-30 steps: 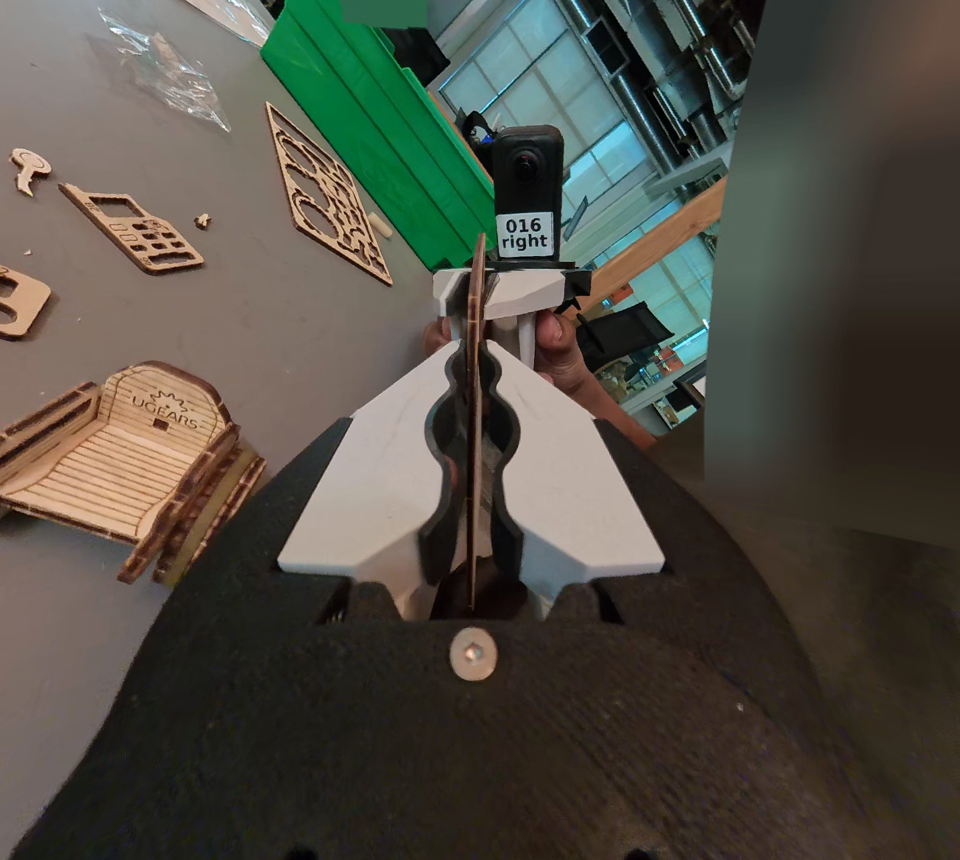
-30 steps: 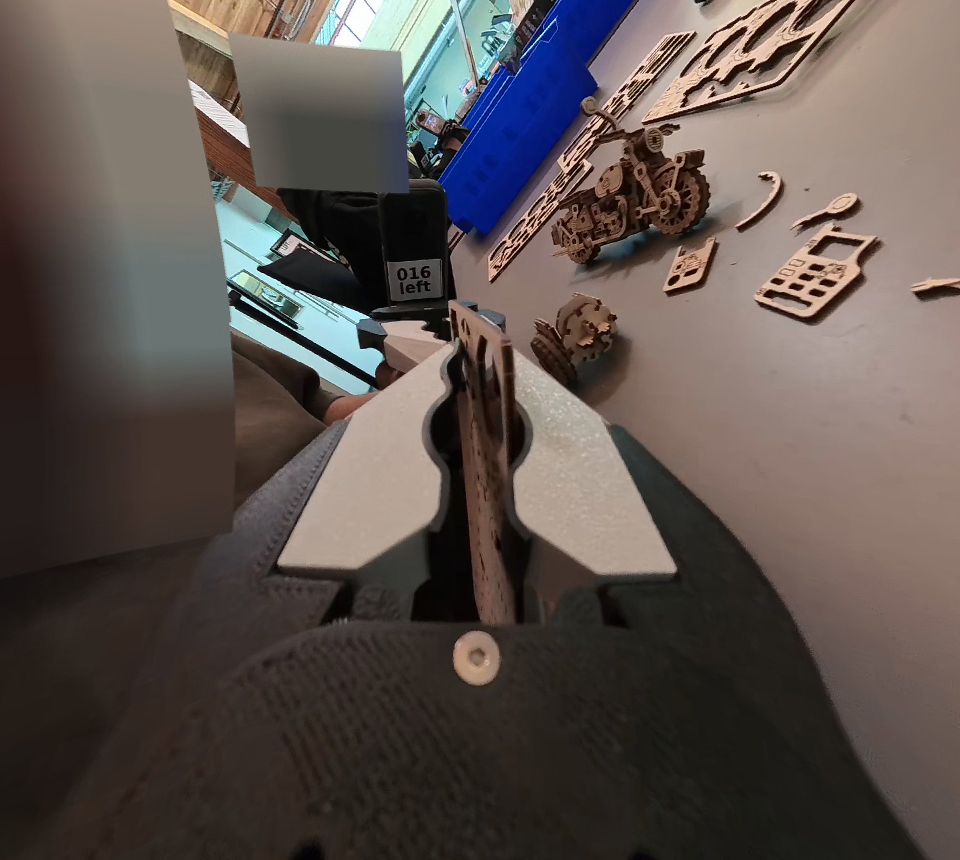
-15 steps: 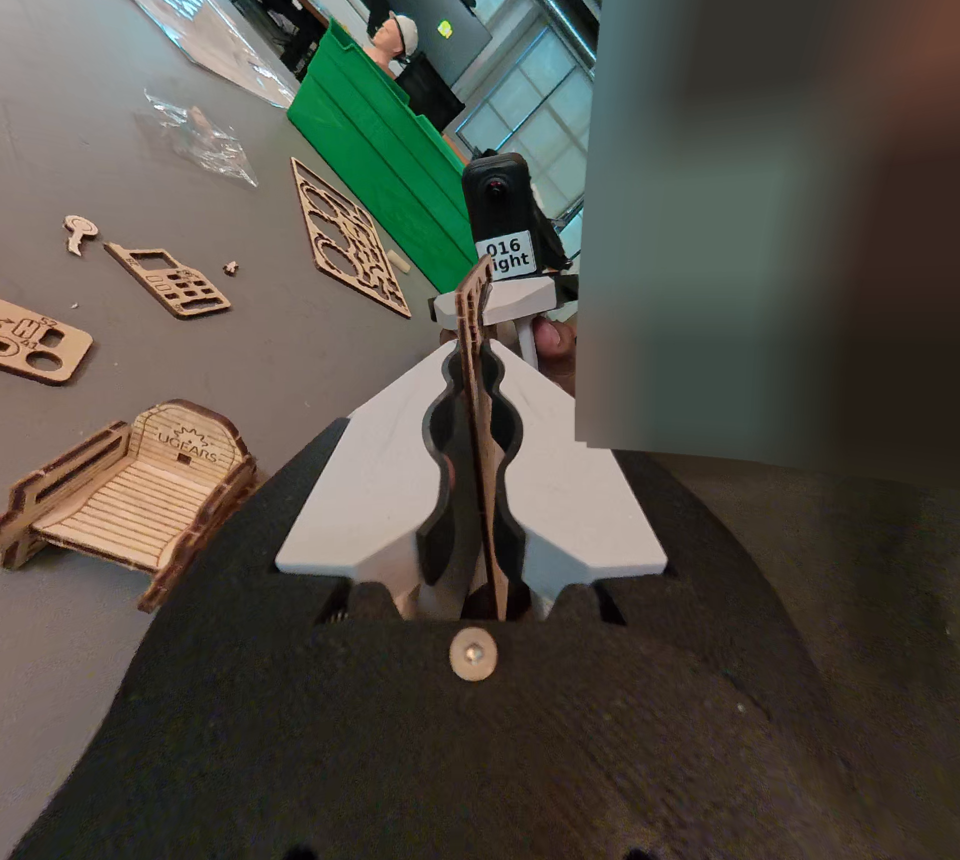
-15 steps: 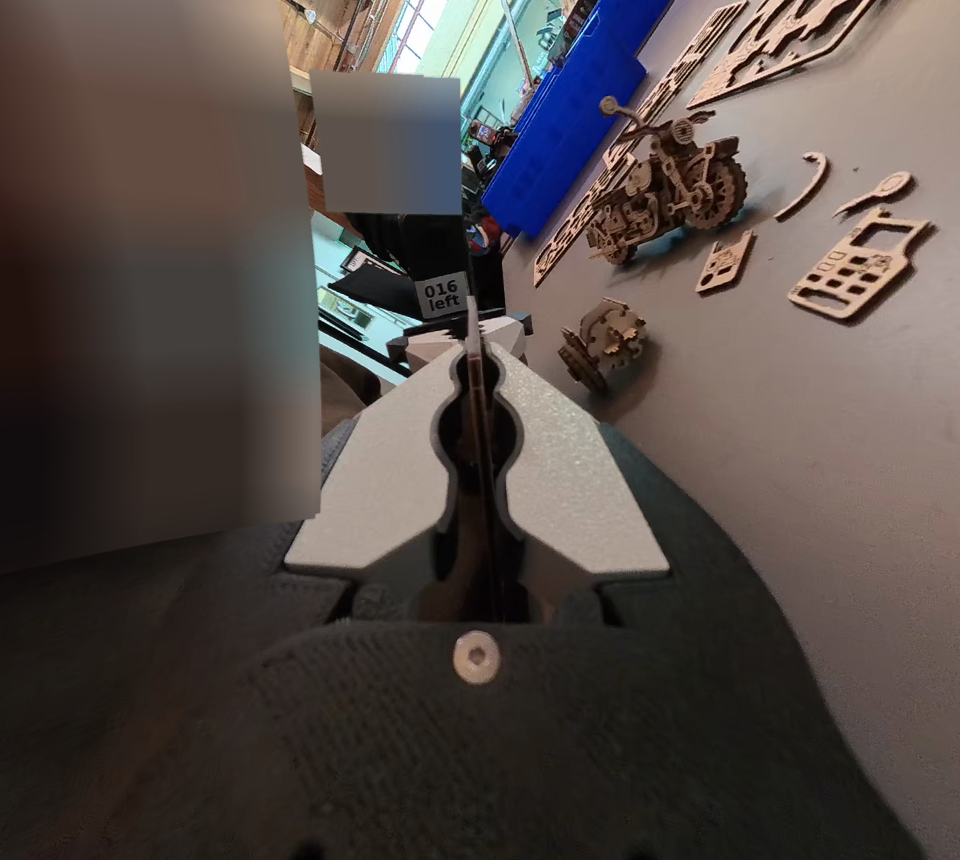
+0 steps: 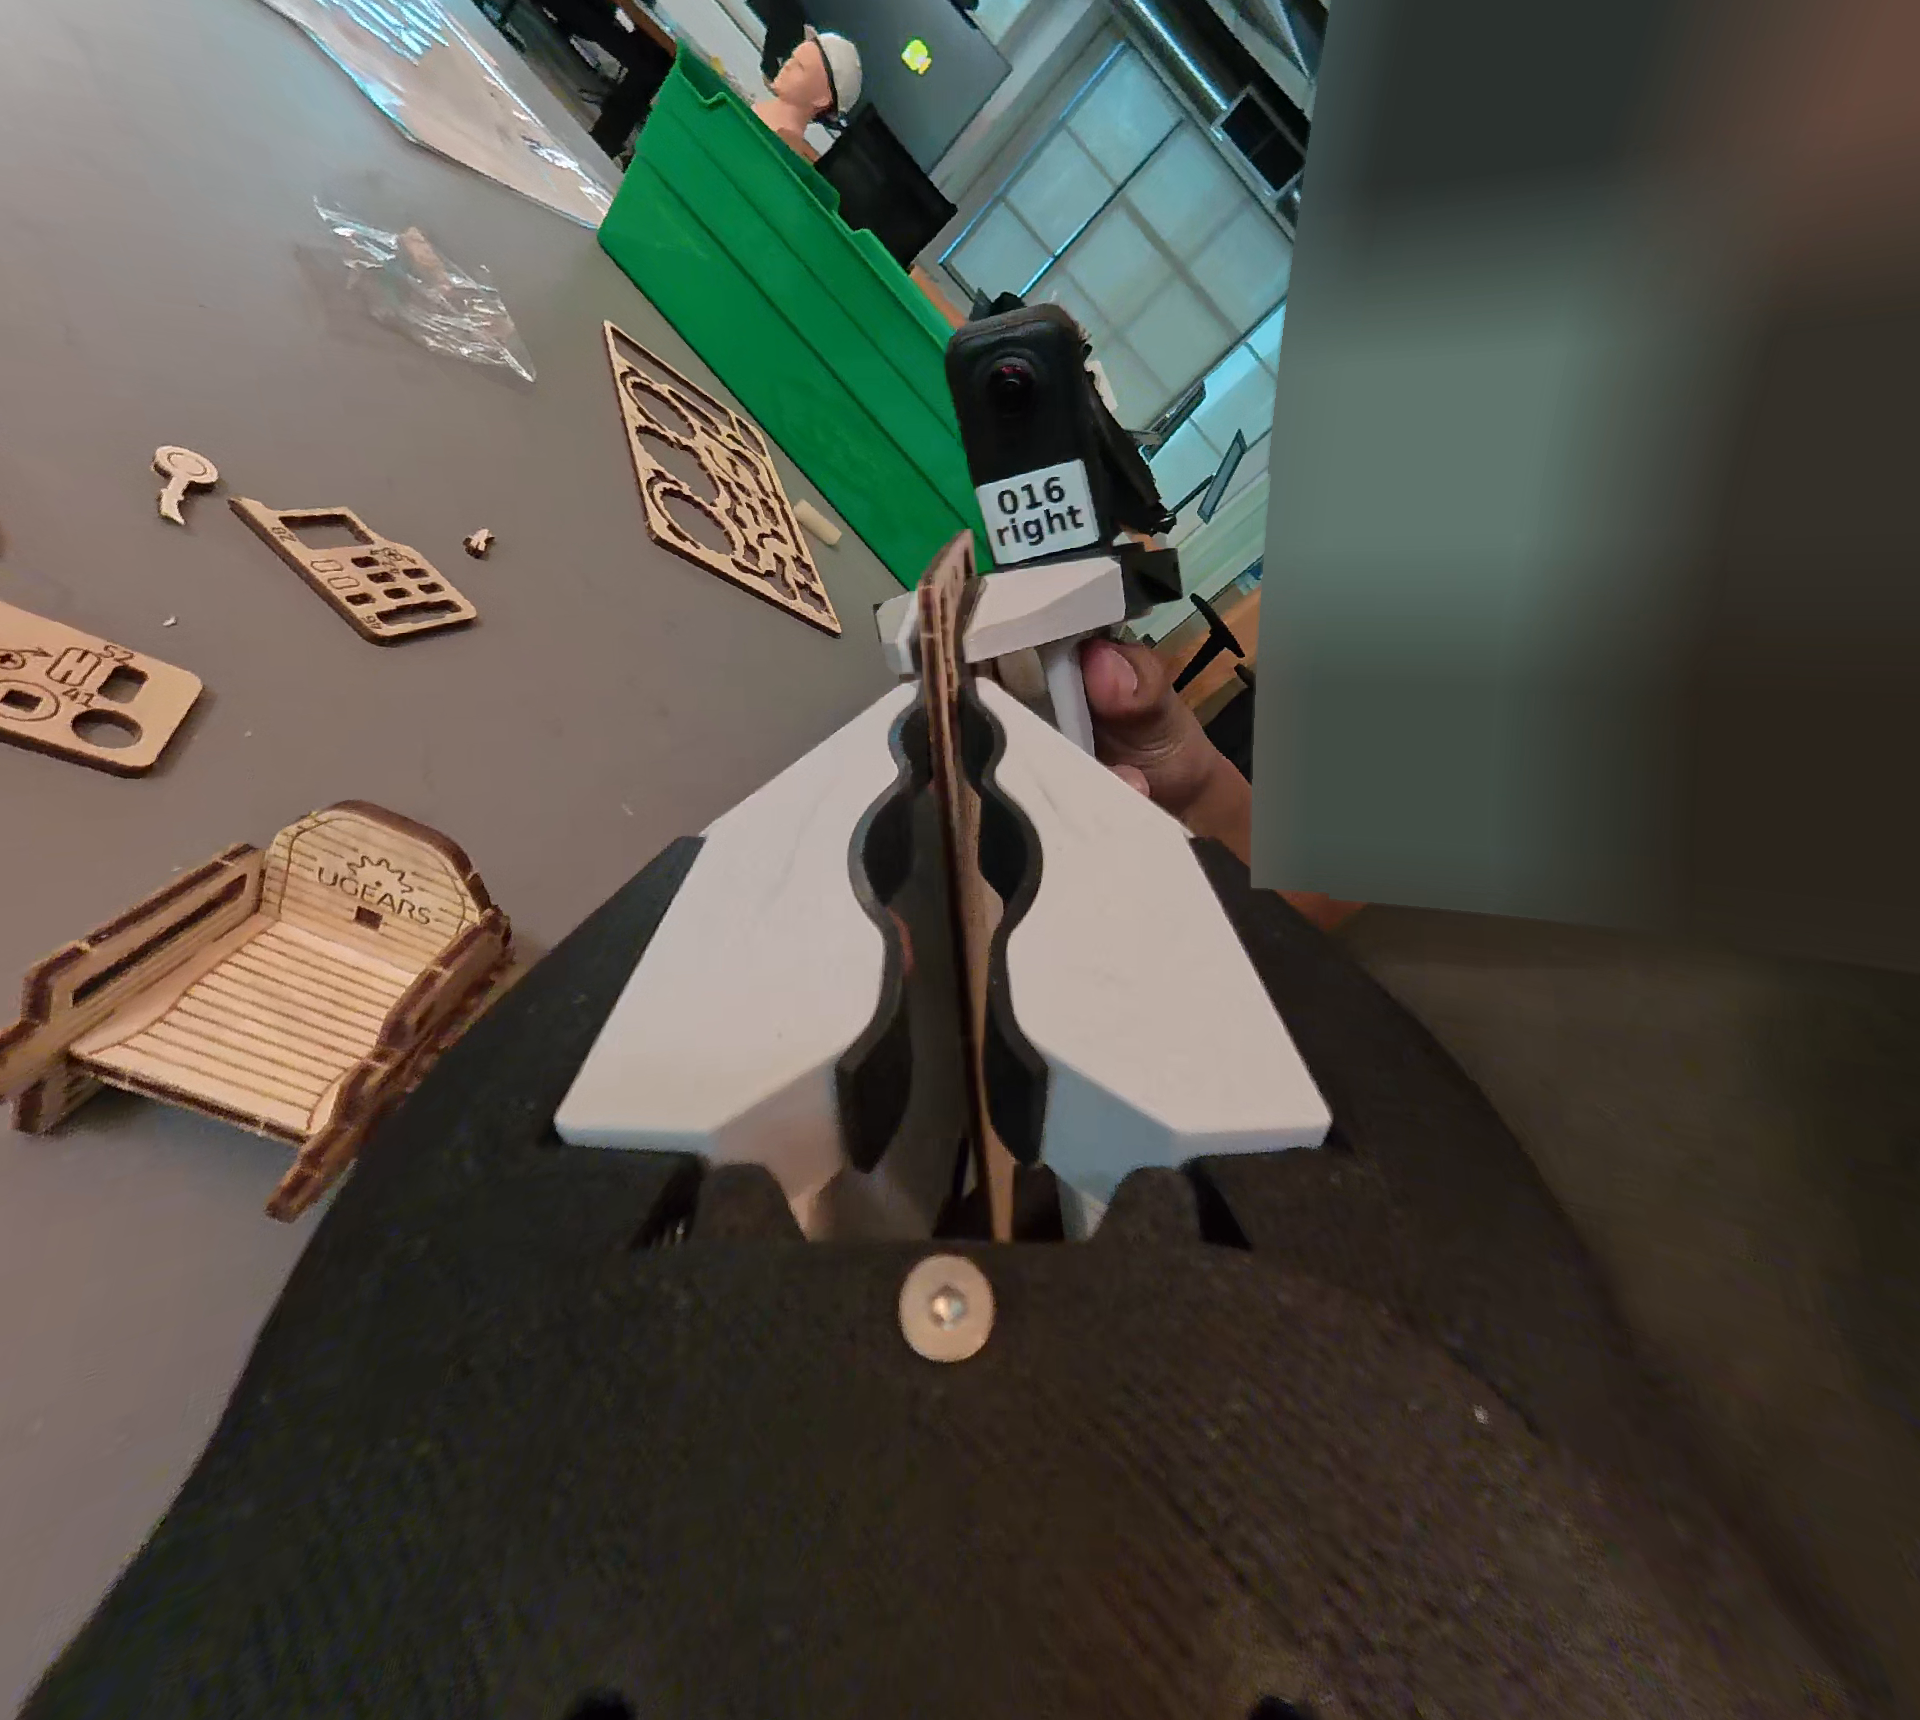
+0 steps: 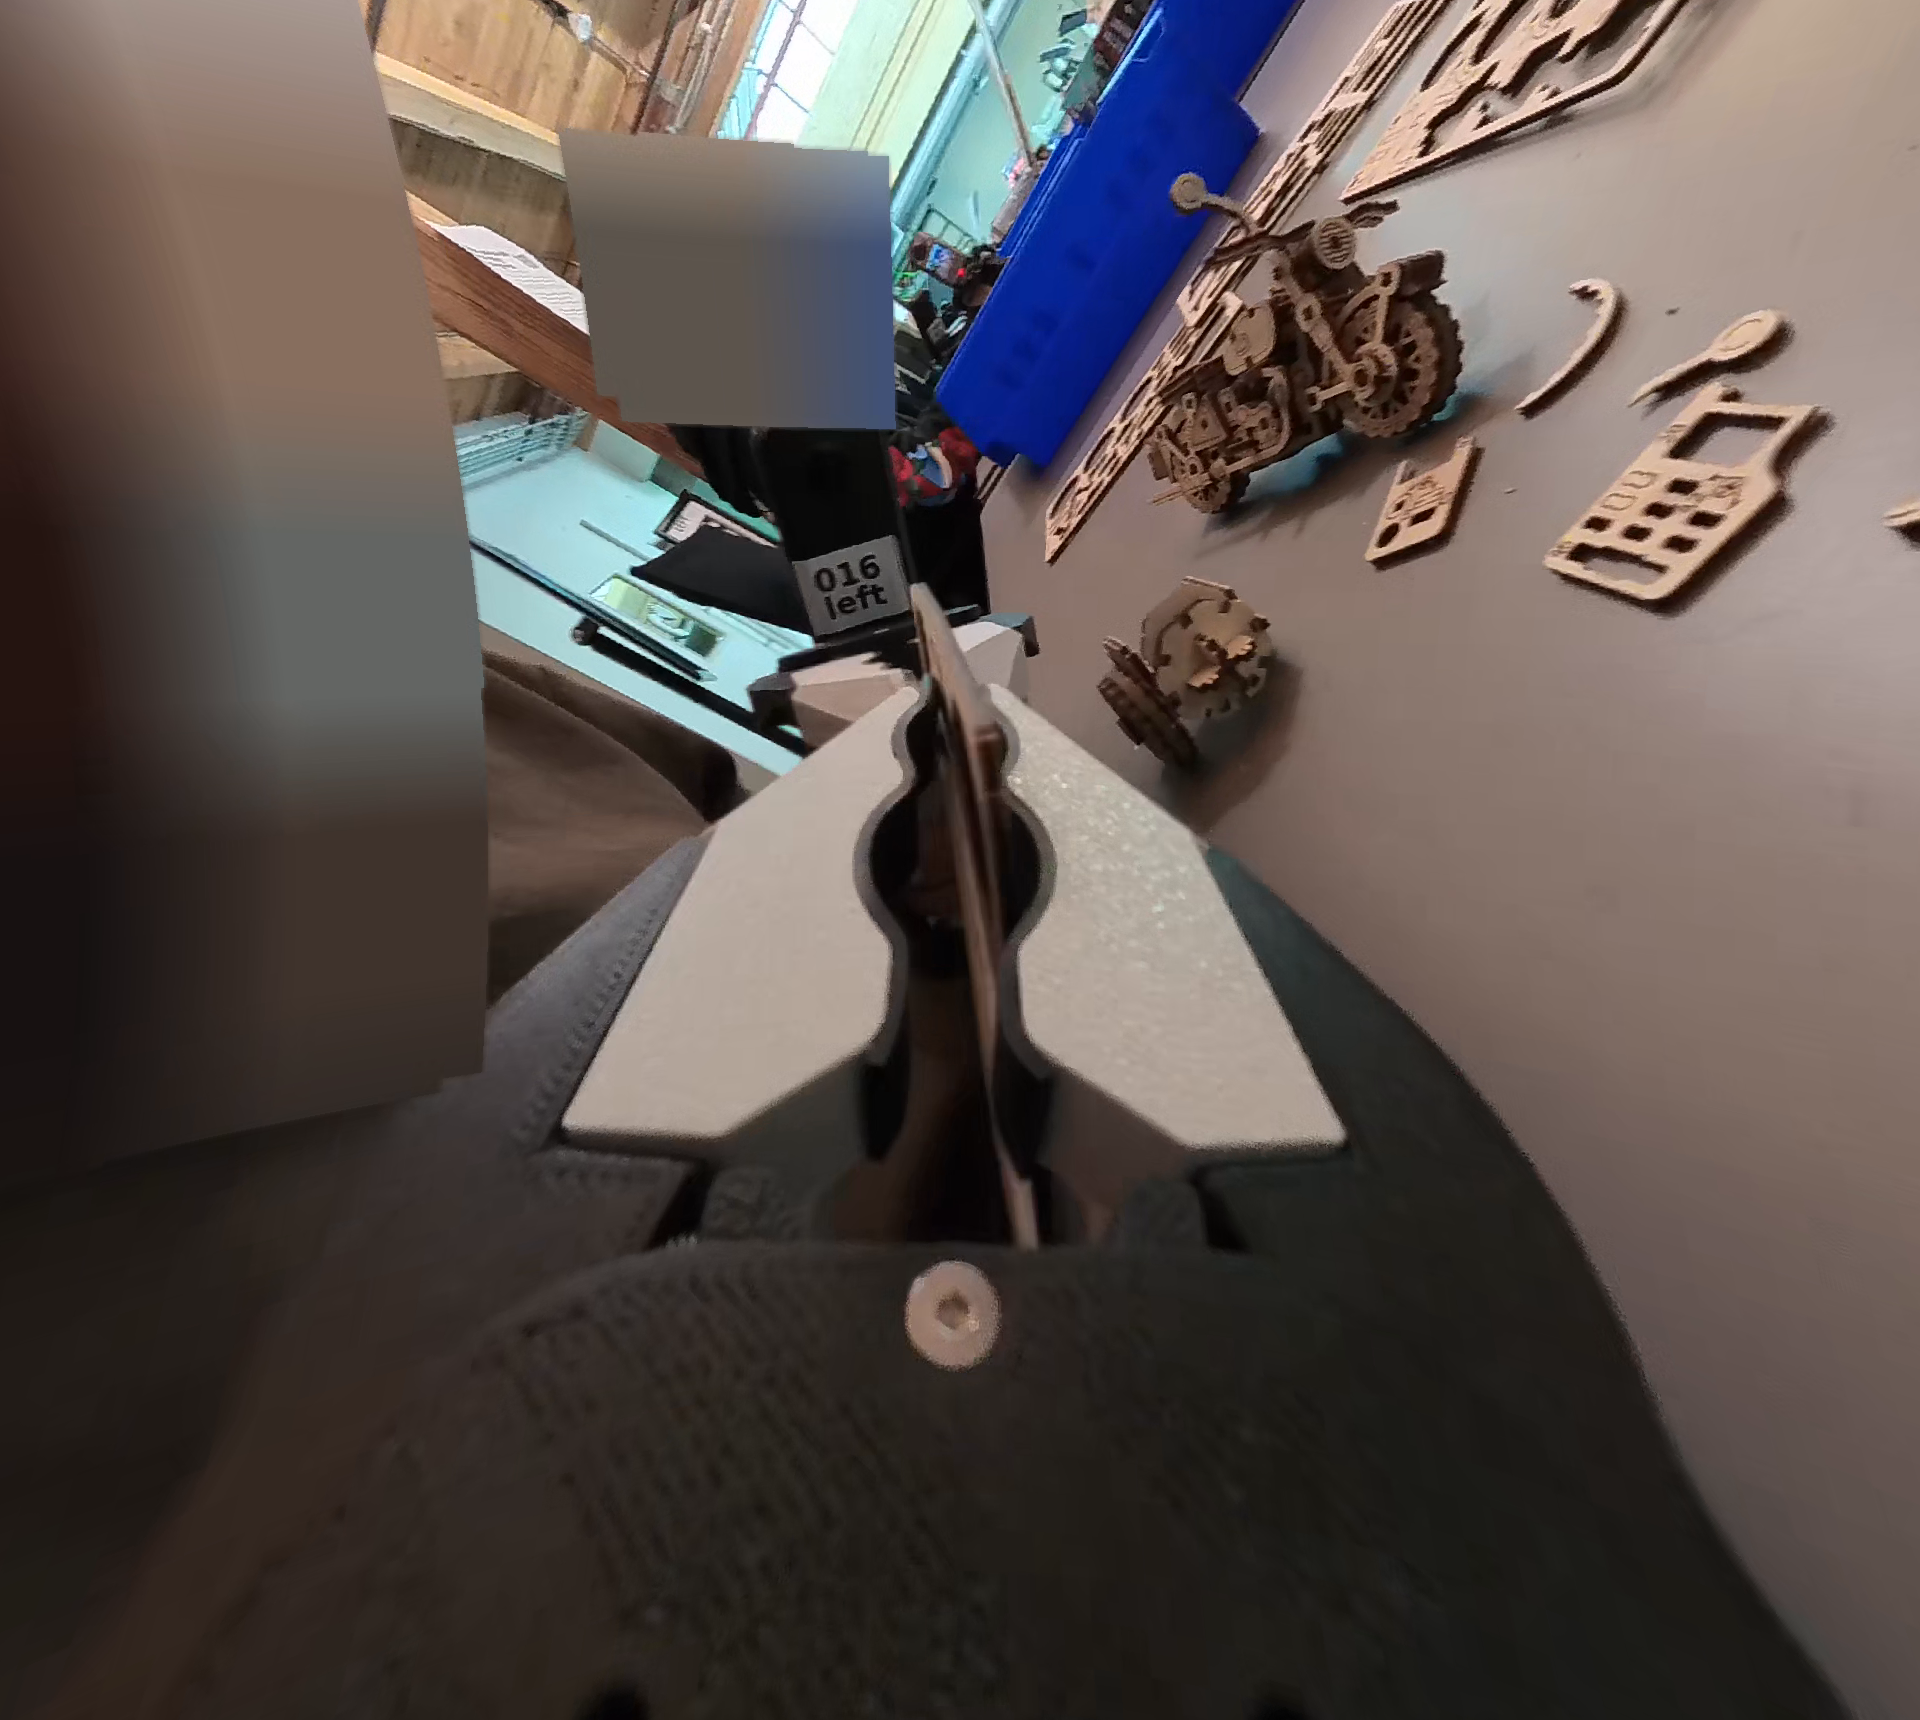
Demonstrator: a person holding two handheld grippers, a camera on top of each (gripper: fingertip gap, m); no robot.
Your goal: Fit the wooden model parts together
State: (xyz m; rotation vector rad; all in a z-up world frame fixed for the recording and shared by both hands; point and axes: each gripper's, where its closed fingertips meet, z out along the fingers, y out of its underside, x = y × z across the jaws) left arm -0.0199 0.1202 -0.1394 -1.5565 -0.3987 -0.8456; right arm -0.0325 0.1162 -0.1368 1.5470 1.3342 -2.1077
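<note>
**A:** Where is the part relative to your tongs?

**B:** Your left tongs (image 5: 951, 714) are clenched on a thin flat wooden piece (image 5: 961, 849), seen edge-on and standing upright between the two white fingers (image 5: 769, 932). It runs the whole length of the fingers and pokes out past their tips. Your right tongs (image 6: 956, 714) are likewise clenched on a flat wooden piece (image 6: 971, 839), also edge-on and tilted slightly. The two pairs of tongs face each other tip to tip above the grey tabletop (image 5: 499, 735), so the held wood sits between them. Whether it is one shared part or two joined parts cannot be told.

**A:** And what lies around you?

**B:** To the left of your left tongs, a small assembled wooden seat-like tray (image 5: 260, 984) rests on the tabletop, well apart from the held wood. Beyond it lie a phone-shaped cutout (image 5: 353, 569), a punched-out plywood sheet (image 5: 717, 475), a clear plastic bag (image 5: 416, 288) and a green bin (image 5: 769, 320). In the right wrist view, a finished wooden motorcycle (image 6: 1309, 361) stands near a blue bin (image 6: 1101, 257), with a small gear assembly (image 6: 1195, 662) closer to your tongs.
</note>
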